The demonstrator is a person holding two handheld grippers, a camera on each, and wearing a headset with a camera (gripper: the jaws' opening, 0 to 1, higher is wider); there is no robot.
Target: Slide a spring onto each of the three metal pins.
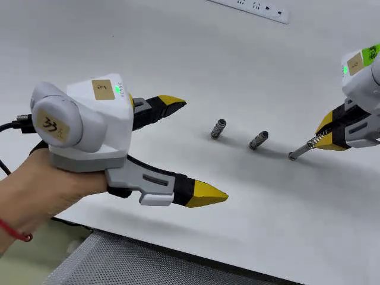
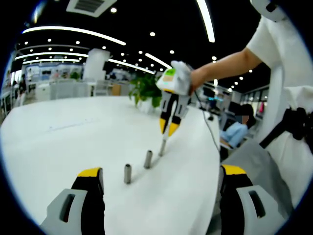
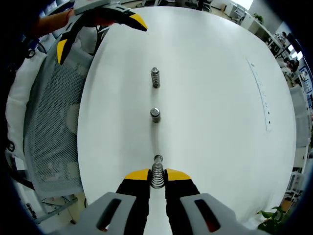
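Note:
Three metal pins stand in a row on the white table point(image 1: 178, 53). The left pin point(image 1: 218, 128) and the middle pin point(image 1: 258, 140) each look ribbed with spring coils. On the right pin point(image 1: 298, 152) a spring point(image 1: 316, 141) sits partway down, and my right gripper point(image 1: 323, 138) is shut on it. In the right gripper view the spring point(image 3: 156, 175) is pinched between the yellow tips of my right gripper point(image 3: 157, 176), with the pin's tip point(image 3: 158, 158) just beyond. My left gripper point(image 1: 196, 148) hangs open left of the pins, holding nothing. From the left gripper view, that gripper point(image 2: 161, 172) faces the row of pins point(image 2: 148, 159).
A white power strip point(image 1: 255, 7) lies at the table's far edge. The near table edge point(image 1: 178, 252) runs below my left gripper, with a grey mesh chair point(image 1: 101, 264) under it. A black cable point(image 1: 9, 126) trails from the left gripper.

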